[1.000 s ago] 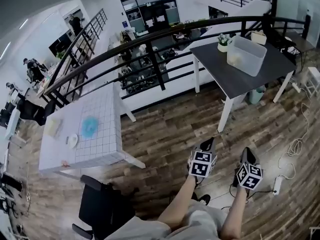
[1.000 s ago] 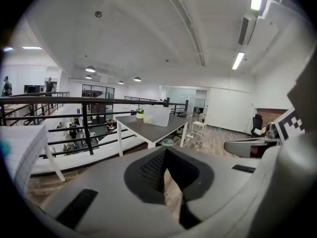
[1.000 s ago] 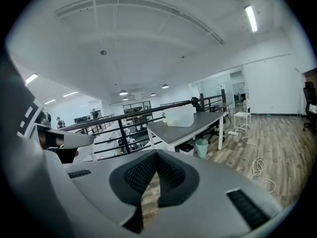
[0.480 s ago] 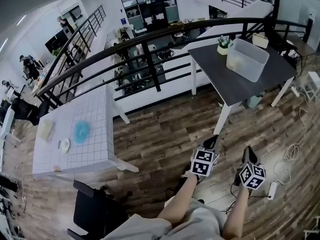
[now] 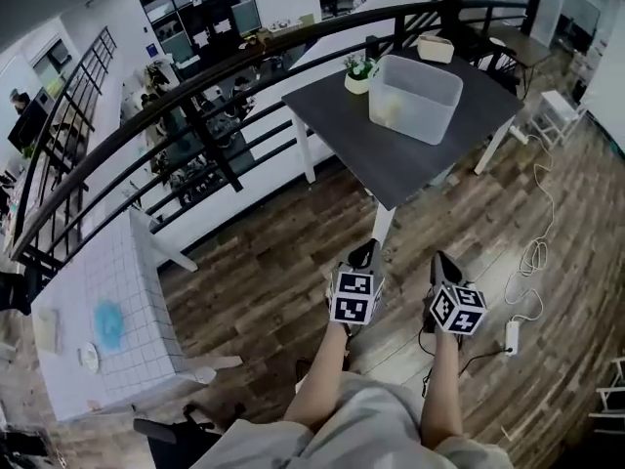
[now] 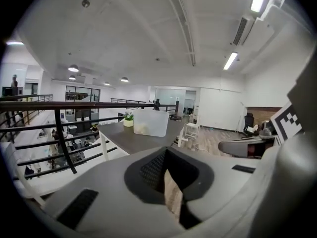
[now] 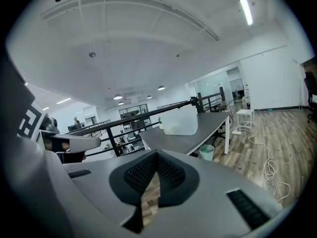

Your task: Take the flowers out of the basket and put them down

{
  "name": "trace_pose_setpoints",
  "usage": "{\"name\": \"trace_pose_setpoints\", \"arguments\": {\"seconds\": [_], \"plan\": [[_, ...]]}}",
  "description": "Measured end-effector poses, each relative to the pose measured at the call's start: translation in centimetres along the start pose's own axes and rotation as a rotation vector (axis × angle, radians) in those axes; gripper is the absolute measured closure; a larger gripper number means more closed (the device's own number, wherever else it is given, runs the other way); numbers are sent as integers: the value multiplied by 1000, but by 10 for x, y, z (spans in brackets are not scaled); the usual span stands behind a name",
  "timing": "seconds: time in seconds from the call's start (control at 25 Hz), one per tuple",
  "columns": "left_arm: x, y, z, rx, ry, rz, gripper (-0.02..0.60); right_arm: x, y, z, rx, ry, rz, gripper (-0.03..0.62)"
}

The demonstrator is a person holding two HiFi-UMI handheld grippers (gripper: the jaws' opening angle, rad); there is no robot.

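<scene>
Both grippers are out over the wood-plank floor (image 5: pixel 273 272), side by side and close together. The left gripper (image 5: pixel 365 254) has its jaws pinched together, only a thin sliver of floor showing between the meshed black pads, and nothing is held. The right gripper (image 5: pixel 441 262) is the same: jaws all but closed and empty.

And the target? Well apart, straight ahead of both sets of jaw tips and higher up: a translucent plastic tub (image 5: pixel 415 98), rectangular with rounded corners and smooth frosted walls, on a dark matte grey table (image 5: pixel 391 164) with white legs. Something pale yellow shows through the tub's wall, too small to make out. Just beside the tub, at its far left corner, is a little potted plant (image 5: pixel 359 74), green sprigs with pale blooms in a white pot. In the left gripper view, tub and plant sit directly above the closed jaws. A black metal railing (image 5: pixel 244 62) curves past left of the table.
</scene>
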State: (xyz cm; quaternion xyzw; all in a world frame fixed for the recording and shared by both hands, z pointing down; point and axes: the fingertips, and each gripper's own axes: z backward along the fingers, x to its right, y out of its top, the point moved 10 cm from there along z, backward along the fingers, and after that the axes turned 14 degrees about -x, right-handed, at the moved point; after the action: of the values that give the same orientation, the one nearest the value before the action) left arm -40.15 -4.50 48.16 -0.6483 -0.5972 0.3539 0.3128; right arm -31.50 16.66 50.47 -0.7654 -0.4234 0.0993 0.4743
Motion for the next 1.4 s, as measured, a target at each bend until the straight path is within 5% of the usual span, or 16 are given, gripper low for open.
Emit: {"name": "trace_pose_setpoints", "arguments": {"seconds": [0.68, 1.0, 1.4], "plan": [[-94, 47, -68, -82, -49, -39, 568, -19, 47, -89, -29, -86, -44, 577], [-87, 87, -95, -118, -89, -44, 568, 4, 88, -90, -83, -136, -70, 577], [-75, 145, -155, -132, -78, -91, 568, 43, 157, -139, -93, -62, -18, 577]]}}
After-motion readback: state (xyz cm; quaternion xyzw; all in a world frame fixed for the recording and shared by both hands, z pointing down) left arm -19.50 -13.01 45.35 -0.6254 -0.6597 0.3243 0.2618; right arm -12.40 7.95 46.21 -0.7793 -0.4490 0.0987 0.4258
